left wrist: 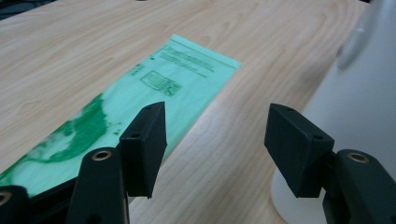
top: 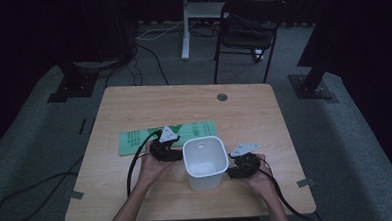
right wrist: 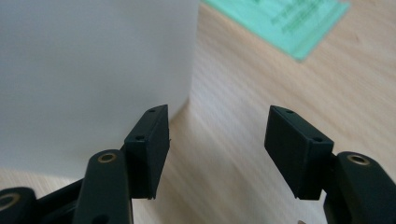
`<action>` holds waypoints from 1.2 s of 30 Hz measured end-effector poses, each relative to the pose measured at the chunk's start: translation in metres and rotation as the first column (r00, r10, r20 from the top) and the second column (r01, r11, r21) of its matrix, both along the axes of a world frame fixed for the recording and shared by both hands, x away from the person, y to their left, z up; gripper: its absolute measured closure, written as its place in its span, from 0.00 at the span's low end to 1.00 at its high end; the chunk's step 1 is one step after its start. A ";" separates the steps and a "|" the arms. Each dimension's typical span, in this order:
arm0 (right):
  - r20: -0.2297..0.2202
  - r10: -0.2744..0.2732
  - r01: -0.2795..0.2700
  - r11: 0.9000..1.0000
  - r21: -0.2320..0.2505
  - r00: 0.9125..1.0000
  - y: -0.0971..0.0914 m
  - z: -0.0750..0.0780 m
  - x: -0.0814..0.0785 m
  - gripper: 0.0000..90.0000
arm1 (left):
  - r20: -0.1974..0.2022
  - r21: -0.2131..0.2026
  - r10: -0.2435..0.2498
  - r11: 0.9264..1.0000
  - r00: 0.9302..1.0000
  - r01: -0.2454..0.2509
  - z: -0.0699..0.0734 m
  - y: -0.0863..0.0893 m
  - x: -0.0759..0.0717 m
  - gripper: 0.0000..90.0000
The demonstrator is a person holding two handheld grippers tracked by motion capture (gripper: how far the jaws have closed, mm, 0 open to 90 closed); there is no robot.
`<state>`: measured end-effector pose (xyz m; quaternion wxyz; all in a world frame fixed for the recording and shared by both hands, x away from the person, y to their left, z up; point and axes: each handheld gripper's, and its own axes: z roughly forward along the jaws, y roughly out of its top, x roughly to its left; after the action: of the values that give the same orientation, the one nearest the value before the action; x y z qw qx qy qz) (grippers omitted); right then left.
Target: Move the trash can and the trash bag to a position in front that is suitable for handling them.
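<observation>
Bin: a white bin (top: 203, 162) with rounded corners stands upright and open-topped on the counter (top: 133, 105), toward its near edge; the inside looks bare.
Bag: a flat green bag (top: 135, 139) with printed text lies at about 10 o'clock from the bin, its right end just behind the bin's rim.
Left gripper: the left gripper (top: 167, 154) sits at 9 o'clock of the bin, just beside its wall, held in a hand; its jaws stand apart with bare wood between them.
Right gripper: the right gripper (top: 235, 170) sits at 3 o'clock of the bin, close to its wall; its jaws are spread, clamping nothing.
Background: a chair (top: 245, 28) stands at 12 o'clock, beyond the counter.
</observation>
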<state>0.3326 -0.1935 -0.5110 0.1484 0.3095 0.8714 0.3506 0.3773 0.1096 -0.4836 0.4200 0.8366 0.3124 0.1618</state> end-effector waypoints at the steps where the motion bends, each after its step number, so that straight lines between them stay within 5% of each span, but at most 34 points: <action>1: 0.001 -0.005 0.005 1.000 -0.001 1.000 -0.001 -0.002 -0.003 0.44 | -0.005 -0.009 0.007 1.000 1.000 -0.007 0.001 0.000 0.001 0.44; 9: -0.025 0.015 -0.015 1.000 -0.001 1.000 0.003 -0.012 -0.023 0.43 | -0.025 -0.024 0.022 0.999 0.999 -0.022 -0.001 -0.002 0.005 0.44; 14: -0.021 0.014 -0.015 0.999 -0.028 1.000 0.002 -0.017 -0.022 0.42 | -0.028 0.030 0.068 0.997 0.997 -0.067 -0.008 0.014 0.009 0.44; 19: -0.039 -0.015 0.013 0.999 -0.034 0.999 -0.009 -0.023 -0.015 0.42 | -0.038 0.105 0.148 0.984 0.988 -0.143 -0.015 0.043 0.015 0.46; 24: -0.045 -0.032 0.032 0.999 -0.019 0.998 -0.014 -0.026 -0.013 0.42 | -0.084 0.147 0.115 0.984 0.990 -0.102 -0.023 0.051 0.020 0.48; 30: -0.048 -0.020 0.021 1.000 0.005 0.999 -0.012 -0.028 -0.014 0.42 | -0.103 0.183 0.085 0.981 0.991 -0.065 -0.037 0.035 0.032 0.48; 36: -0.040 -0.013 0.014 1.000 0.016 0.999 -0.014 -0.029 -0.014 0.41 | -0.105 0.206 0.110 0.975 0.988 -0.086 -0.047 0.029 0.042 0.52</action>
<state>0.3187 -0.2070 -0.5402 0.1307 0.3234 0.8692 0.3504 0.4189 0.1388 -0.5310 0.3063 0.8661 0.3592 0.1643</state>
